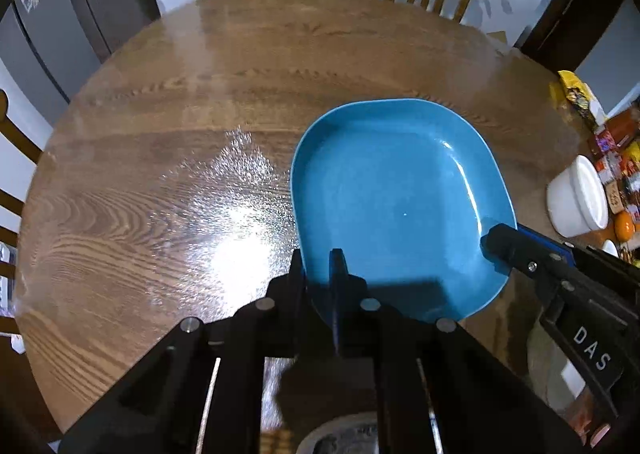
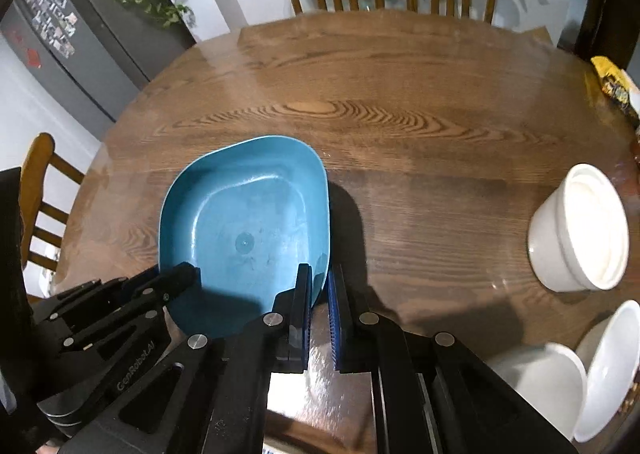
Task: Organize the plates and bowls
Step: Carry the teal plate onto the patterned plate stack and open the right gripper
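Both grippers, left [image 1: 320, 274] & right [image 2: 320, 286], clamped on blue plate [image 1: 396, 194] near rim, frame btm-centre; rigid, glossy, prob slippery—grip rim.

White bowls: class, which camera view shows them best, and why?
The right wrist view: one upright white bowl shows whole, with two more at the lower right. The left wrist view catches only one white bowl, small and warped at its right edge.
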Available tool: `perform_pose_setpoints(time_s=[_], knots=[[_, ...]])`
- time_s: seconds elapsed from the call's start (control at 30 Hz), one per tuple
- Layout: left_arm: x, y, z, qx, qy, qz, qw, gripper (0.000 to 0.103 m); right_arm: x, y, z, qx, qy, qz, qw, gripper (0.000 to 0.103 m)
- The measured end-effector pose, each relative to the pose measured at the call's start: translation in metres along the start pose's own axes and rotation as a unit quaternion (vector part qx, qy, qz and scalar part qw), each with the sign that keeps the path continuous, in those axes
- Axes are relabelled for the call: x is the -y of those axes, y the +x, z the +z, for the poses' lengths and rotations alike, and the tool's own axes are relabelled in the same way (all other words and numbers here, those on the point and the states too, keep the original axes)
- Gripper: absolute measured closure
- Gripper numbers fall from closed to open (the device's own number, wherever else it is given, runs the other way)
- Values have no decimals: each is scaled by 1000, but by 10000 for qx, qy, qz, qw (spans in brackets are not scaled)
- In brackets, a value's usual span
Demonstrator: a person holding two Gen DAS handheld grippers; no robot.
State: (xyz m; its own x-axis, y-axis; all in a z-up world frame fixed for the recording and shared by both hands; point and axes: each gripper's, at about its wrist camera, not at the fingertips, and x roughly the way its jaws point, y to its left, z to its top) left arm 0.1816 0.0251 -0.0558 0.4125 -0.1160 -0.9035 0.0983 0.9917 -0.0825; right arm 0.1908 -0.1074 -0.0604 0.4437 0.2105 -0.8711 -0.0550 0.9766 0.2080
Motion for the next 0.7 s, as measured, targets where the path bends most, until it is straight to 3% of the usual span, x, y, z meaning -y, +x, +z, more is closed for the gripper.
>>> perform_pose_setpoints(time_s=[0.3, 0.7], knots=[[1, -49, -39, 295, 316, -21, 9991, 94, -7, -48, -38, 269, -57, 82, 9996, 94], [0, -66, -87, 261, 695, -26, 9972, 94, -16, -75, -102, 179, 61, 289, 9994, 93]])
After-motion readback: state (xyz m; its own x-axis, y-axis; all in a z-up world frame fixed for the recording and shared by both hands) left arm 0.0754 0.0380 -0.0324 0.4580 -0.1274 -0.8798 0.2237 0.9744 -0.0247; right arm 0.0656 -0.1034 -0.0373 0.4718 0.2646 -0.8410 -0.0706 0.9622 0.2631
